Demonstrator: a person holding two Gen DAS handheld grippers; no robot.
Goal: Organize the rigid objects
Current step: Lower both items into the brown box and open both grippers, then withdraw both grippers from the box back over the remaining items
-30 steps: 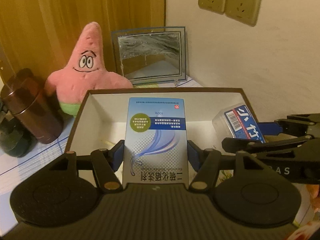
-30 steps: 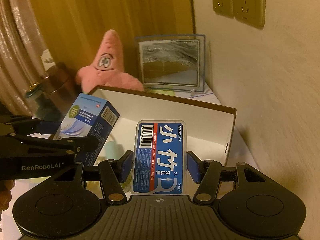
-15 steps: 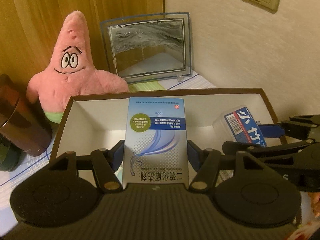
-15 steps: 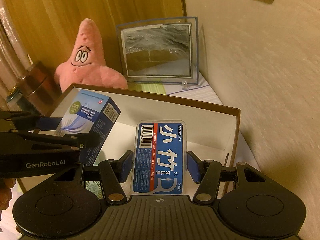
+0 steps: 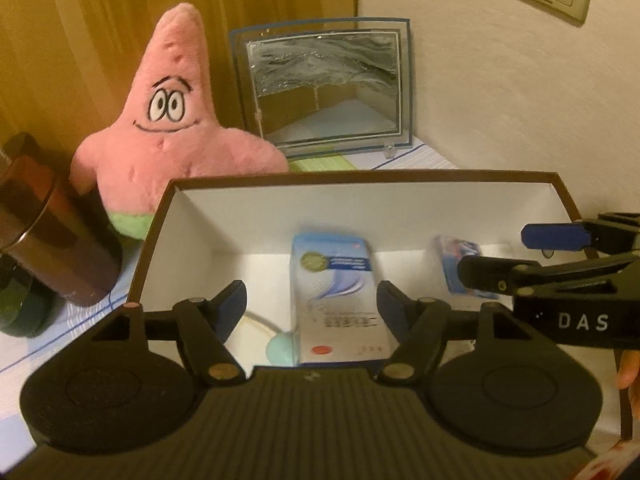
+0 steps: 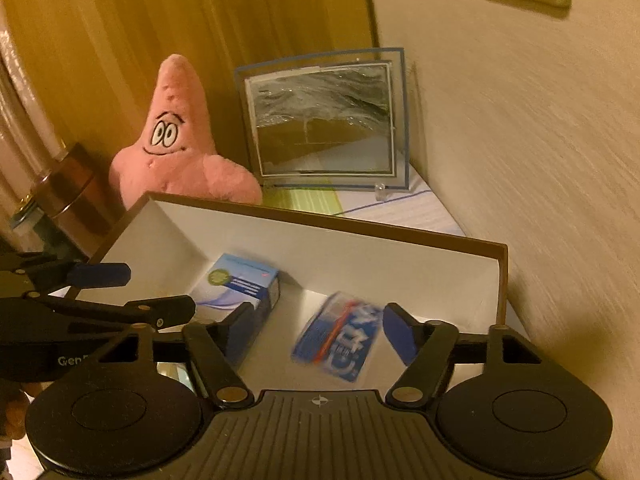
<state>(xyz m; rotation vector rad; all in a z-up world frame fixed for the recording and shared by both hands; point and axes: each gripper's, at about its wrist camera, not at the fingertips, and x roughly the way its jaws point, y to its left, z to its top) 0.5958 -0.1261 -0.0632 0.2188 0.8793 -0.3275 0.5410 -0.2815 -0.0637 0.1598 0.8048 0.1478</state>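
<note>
Release over the storage box. Nearest the lens, the left gripper (image 5: 312, 300) stands with its blue pads spread clear of the pale blue carton (image 5: 334, 300), which shows blurred between them and low inside the brown-rimmed box (image 5: 360, 178); its jaws have just been opening and grip nothing. The right gripper (image 6: 320, 320) is likewise parted, its jaws also just opened, with the blue floss-pick case (image 6: 340, 336) tilted and blurred between the pads, seemingly dropping onto the white floor of the box. Whether either item has settled cannot be told. To finish the step well, both tools are best lifted straight up with jaws kept wide, so no pad nudges carton or case against the box wall. Beyond the box stand a pink star plush (image 5: 172, 120) and a framed sand picture (image 5: 324, 88).
</note>
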